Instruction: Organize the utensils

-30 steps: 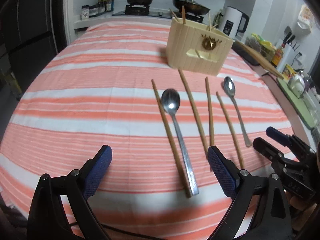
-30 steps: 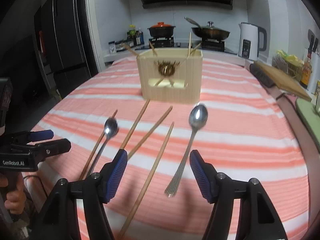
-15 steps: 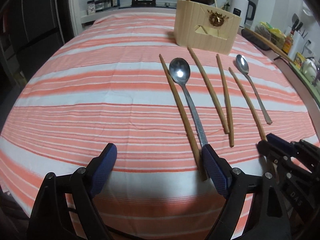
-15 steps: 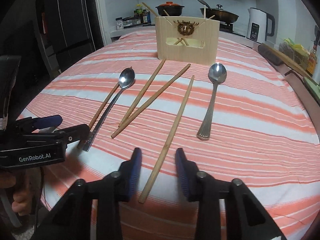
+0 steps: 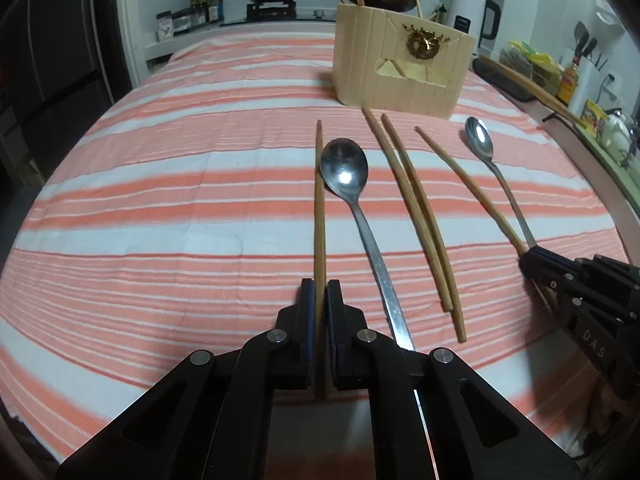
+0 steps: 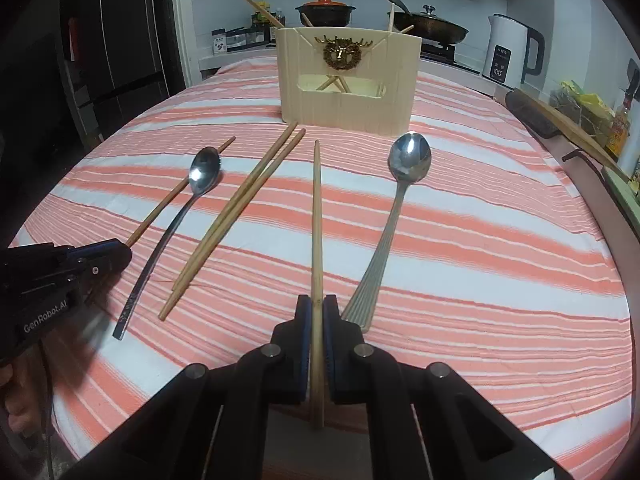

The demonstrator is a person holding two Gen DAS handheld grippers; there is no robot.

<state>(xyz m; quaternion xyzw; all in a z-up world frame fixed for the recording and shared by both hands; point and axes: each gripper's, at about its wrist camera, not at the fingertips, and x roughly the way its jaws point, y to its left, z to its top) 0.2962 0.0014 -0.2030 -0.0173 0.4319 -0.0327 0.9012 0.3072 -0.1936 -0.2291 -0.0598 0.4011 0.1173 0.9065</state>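
On the cloth (image 6: 500, 240), two spoons (image 6: 408, 160) flank a chopstick pair (image 6: 240, 208); the holder (image 6: 348, 80) stands behind, stove (image 6: 436, 46) beyond.

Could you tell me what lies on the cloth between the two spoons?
Three chopsticks: a touching pair and a single one, which the right tool grips. The right wrist view shows it, left spoon to right spoon.

Four loose chopsticks (image 6: 316, 216), two spoons (image 6: 408, 159), one utensil holder (image 6: 348, 80), two grippers (image 6: 317, 320)
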